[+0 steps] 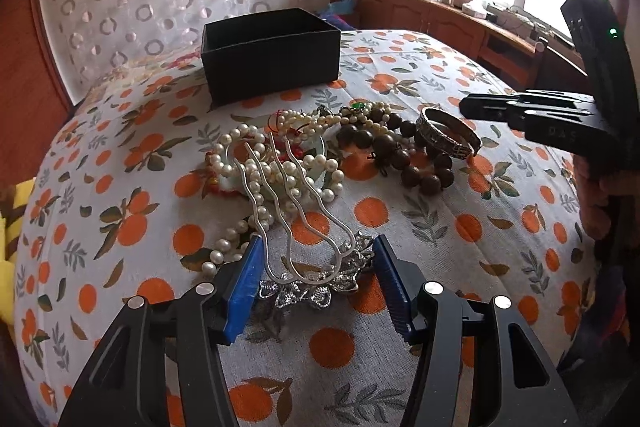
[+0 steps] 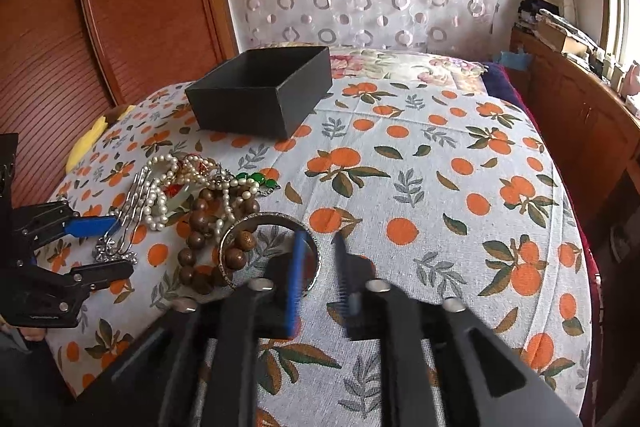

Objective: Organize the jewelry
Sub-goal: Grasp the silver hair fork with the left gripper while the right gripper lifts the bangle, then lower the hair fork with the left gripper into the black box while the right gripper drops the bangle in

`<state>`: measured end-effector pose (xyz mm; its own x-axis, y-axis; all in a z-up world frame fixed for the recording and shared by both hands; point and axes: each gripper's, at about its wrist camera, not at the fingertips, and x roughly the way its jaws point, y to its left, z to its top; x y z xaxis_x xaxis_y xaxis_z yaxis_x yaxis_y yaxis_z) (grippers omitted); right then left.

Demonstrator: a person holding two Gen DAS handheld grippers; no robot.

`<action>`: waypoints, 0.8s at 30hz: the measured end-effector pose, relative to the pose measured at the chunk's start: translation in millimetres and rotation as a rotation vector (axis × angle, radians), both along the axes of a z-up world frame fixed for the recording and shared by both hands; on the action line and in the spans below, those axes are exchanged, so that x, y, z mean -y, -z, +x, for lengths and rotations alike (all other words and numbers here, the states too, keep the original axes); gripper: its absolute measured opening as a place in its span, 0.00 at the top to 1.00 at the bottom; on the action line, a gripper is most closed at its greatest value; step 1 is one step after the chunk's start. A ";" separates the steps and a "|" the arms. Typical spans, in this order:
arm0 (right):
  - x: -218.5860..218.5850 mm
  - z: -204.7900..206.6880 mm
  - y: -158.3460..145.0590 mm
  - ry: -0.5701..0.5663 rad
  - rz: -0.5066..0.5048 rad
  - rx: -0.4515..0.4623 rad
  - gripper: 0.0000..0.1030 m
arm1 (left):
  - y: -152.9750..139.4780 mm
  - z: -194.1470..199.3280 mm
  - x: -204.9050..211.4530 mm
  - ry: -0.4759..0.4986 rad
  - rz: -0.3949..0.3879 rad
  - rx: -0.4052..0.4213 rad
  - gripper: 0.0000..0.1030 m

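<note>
Both tools stood released. Left tool [image 1: 316,247] straddled the hair comb [image 1: 304,227]; right tool [image 2: 318,241] straddled the bangle's [image 2: 244,223] rim on the bed [image 2: 440,187].

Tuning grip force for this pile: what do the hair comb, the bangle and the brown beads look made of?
Hair comb: looks like silver-toned metal; thin wavy prongs with a bright sheen, sparkly flower head.
Bangle: probably metal, dull grey with a patterned outer face.
Brown beads: likely wood; matte brown, faint grain, though resin can't be excluded.
</note>
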<state>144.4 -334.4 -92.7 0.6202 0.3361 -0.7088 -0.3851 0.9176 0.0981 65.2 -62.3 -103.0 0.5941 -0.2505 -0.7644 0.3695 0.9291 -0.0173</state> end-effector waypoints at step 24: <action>-24.1 22.1 -12.5 -0.090 -0.084 0.044 0.95 | -52.5 27.3 -25.1 -0.045 -0.081 0.137 0.49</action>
